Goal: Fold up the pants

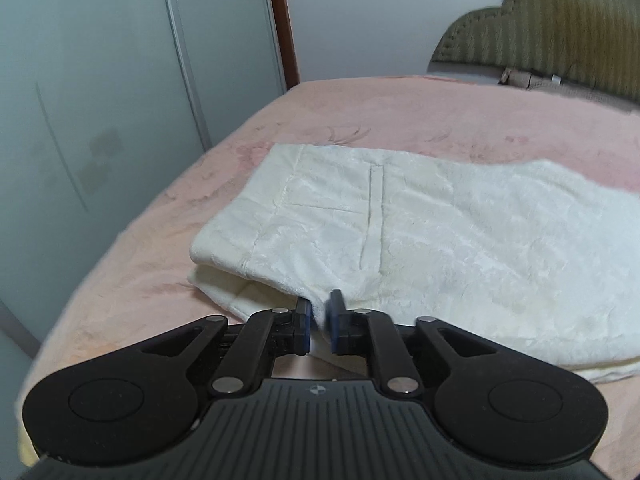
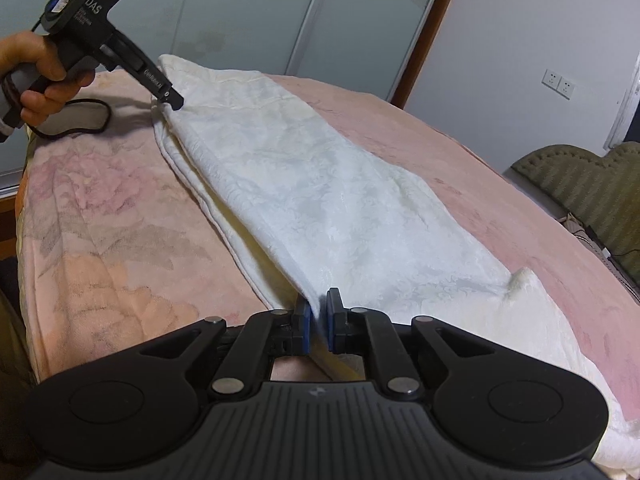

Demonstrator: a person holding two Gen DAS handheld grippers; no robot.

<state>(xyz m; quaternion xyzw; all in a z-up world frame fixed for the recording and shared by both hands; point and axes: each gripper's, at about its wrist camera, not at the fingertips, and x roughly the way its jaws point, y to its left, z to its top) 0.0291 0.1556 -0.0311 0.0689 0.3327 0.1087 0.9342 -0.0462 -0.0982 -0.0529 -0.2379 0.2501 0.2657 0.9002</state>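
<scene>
- The white pants (image 1: 420, 240) lie along a bed covered with a pink floral blanket (image 1: 400, 108), folded lengthwise so that one layer rests on another
- In the left wrist view the waistband end is at the left, with a seam running across it and a narrow vertical pocket slit (image 1: 372, 216) further in
- The left gripper (image 1: 319, 330) has its blue pads (image 1: 305, 330) drawn narrow and pinched on the near edge of the pants close to the waistband corner; white cloth fills the slim gap between them
- From the right wrist view the left gripper (image 2: 170, 100) appears at the far end of the garment, gripped by the person's left hand (image 2: 44, 76), its tip touching the lifted corner of the cloth
- The right gripper (image 2: 318, 330) is likewise narrowed onto the near edge of the pants (image 2: 300, 184); the top layer rises from the lower one into its blue pads (image 2: 306, 330)
- A fold of the top layer stands up in a small peak near the right edge of the pants
- A dark strap loop (image 2: 80, 118) lies on the blanket just below the left hand
- Pale wardrobe doors (image 1: 100, 80) stand beyond the bed, and an olive padded headboard (image 1: 560, 28) is at its far right
</scene>
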